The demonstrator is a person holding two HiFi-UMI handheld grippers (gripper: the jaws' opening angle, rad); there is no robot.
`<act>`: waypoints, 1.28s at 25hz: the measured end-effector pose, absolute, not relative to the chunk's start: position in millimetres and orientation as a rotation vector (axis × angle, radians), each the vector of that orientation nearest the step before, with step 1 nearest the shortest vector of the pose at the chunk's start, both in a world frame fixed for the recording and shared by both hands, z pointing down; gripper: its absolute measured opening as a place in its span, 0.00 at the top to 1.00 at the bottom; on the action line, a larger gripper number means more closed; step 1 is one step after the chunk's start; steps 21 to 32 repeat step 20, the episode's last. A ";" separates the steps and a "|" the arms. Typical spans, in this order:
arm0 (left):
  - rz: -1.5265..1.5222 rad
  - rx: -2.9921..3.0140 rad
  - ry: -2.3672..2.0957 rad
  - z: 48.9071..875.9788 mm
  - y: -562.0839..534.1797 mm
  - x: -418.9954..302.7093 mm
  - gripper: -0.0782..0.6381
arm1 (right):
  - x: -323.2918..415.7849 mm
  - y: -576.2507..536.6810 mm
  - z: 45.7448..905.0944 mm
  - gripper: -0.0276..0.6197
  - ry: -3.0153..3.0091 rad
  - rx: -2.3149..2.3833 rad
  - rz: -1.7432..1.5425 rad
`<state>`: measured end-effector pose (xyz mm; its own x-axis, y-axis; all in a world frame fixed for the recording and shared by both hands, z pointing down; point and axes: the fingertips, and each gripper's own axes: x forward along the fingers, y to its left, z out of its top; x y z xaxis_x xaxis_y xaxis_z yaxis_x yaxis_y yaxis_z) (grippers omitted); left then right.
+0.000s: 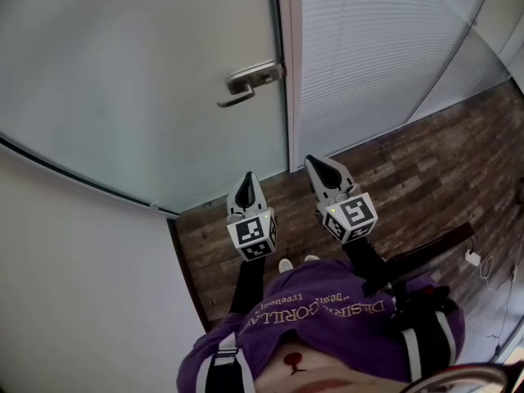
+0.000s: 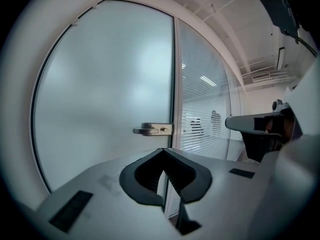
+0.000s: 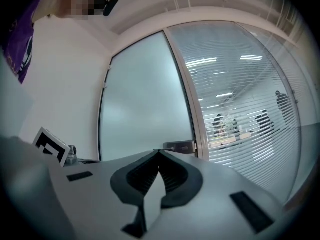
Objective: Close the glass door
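While you stood square to the frosted glass door, your left gripper had its jaws pressed together on nothing, and your right gripper was the same — tips met, no object between them. Both hung near your body over the wood-pattern floor, well apart from the door and pointing roughly toward it. The door's free edge lay along the door frame, with the lever handle just beside that edge. From both gripper views the leaf looked flush with the frame, so I judged the closing to be done or nearly so, though whether the latch had caught could not be told. To the right of the frame ran a glass partition lined with blinds.

If a last push was needed, the good way was to use the closed left tips as a blunt pusher. You would have done best to set them on the metal of the handle or its plate, not on bare glass, where smooth tips would likely skid. A push square to the leaf, slow and steady near the handle side, should have seated it — and the right gripper was best kept away from the seam between door edge and frame.
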<state>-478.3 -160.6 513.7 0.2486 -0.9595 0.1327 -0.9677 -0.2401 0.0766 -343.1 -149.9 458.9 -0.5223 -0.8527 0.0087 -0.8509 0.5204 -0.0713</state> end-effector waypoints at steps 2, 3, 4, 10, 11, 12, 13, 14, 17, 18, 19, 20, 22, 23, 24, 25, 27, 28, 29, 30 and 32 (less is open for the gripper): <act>0.102 2.383 -1.838 512.6 -156.8 -474.6 0.89 | -341.8 -146.0 458.3 0.97 2.714 -1.526 -0.100; 0.106 2.390 -1.835 512.2 -154.4 -472.6 0.89 | -340.8 -144.1 458.2 0.97 2.714 -1.529 -0.100; 0.110 2.395 -1.829 512.0 -152.5 -470.6 0.89 | -339.8 -142.5 458.1 0.97 2.714 -1.532 -0.103; 0.149 2.411 -1.812 511.7 -149.4 -464.0 0.89 | -334.9 -139.7 457.8 0.97 2.710 -1.543 -0.110; 0.150 2.415 -1.812 511.3 -148.8 -463.4 0.89 | -334.2 -139.0 457.8 0.97 2.708 -1.545 -0.110; 0.151 2.420 -1.812 511.0 -148.4 -462.9 0.89 | -333.4 -138.4 457.8 0.97 2.705 -1.547 -0.110; 0.154 2.423 -1.813 510.9 -148.2 -462.4 0.89 | -332.5 -138.0 457.8 0.97 2.702 -1.550 -0.110; 0.159 2.424 -1.813 510.9 -148.2 -461.9 0.89 | -331.7 -137.8 457.8 0.97 2.700 -1.552 -0.110; 0.165 2.428 -1.818 507.5 -148.6 -461.0 0.89 | -330.0 -138.3 454.7 0.97 2.696 -1.553 -0.109; 0.165 2.429 -1.821 505.0 -149.2 -460.8 0.89 | -329.5 -139.1 452.4 0.97 2.694 -1.552 -0.108; 0.166 2.430 -1.823 502.1 -150.1 -460.5 0.89 | -328.9 -140.1 449.7 0.97 2.693 -1.552 -0.108; 0.167 2.432 -1.825 499.1 -150.9 -460.1 0.89 | -328.2 -141.2 446.9 0.97 2.691 -1.551 -0.107; 0.167 2.432 -1.825 499.1 -150.9 -460.1 0.89 | -328.2 -141.2 446.9 0.97 2.691 -1.551 -0.107; 0.167 2.432 -1.825 499.1 -150.9 -460.1 0.89 | -328.2 -141.2 446.9 0.97 2.691 -1.551 -0.107; 0.167 2.432 -1.825 499.1 -150.9 -460.1 0.89 | -328.2 -141.2 446.9 0.97 2.691 -1.551 -0.107; 0.167 2.432 -1.825 499.1 -150.9 -460.1 0.89 | -328.2 -141.2 446.9 0.97 2.691 -1.551 -0.107; 0.167 2.432 -1.825 499.1 -150.9 -460.1 0.89 | -328.2 -141.2 446.9 0.97 2.691 -1.551 -0.107; 0.167 2.432 -1.825 499.1 -150.9 -460.1 0.89 | -328.2 -141.2 446.9 0.97 2.691 -1.551 -0.107; 0.167 2.432 -1.825 499.1 -150.9 -460.1 0.89 | -328.2 -141.2 446.9 0.97 2.691 -1.551 -0.107; 0.167 2.432 -1.825 499.1 -150.9 -460.1 0.89 | -328.2 -141.2 446.9 0.97 2.691 -1.551 -0.107; 0.167 2.432 -1.825 499.1 -150.9 -460.1 0.89 | -328.2 -141.2 446.9 0.97 2.691 -1.551 -0.107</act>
